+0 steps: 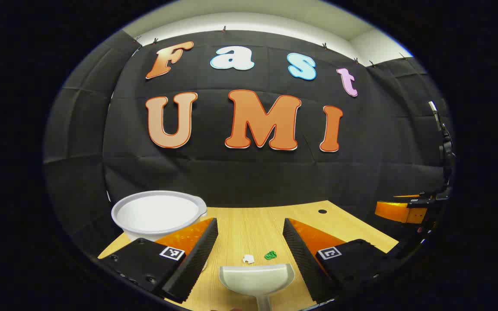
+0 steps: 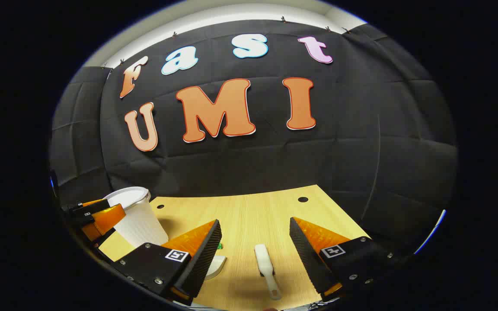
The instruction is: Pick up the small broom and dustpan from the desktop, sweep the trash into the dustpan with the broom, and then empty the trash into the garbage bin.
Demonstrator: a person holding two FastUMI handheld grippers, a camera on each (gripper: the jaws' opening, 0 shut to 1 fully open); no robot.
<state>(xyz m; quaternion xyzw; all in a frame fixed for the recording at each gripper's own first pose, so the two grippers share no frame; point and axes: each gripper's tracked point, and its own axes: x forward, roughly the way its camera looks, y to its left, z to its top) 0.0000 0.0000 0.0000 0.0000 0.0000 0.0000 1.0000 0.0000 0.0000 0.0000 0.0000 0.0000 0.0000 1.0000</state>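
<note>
A pale dustpan (image 1: 256,278) lies on the wooden desktop (image 1: 253,224), just below and between the fingers of my open left gripper (image 1: 250,221). In front of the pan's mouth sit a white scrap (image 1: 248,259) and a green scrap (image 1: 270,255). The small white broom (image 2: 265,268) lies flat on the desk between the fingers of my open right gripper (image 2: 255,221), untouched. The dustpan's edge (image 2: 216,264) and a bit of the green scrap (image 2: 219,246) peek out beside that gripper's left finger. Both grippers hover above the desk, holding nothing.
A white garbage bin (image 1: 158,214) stands at the desk's back left, close to my left gripper; the bin (image 2: 136,220) also shows left of the right gripper. The right gripper (image 1: 404,211) appears far right, the left gripper (image 2: 97,216) far left. Black cloth walls the booth behind.
</note>
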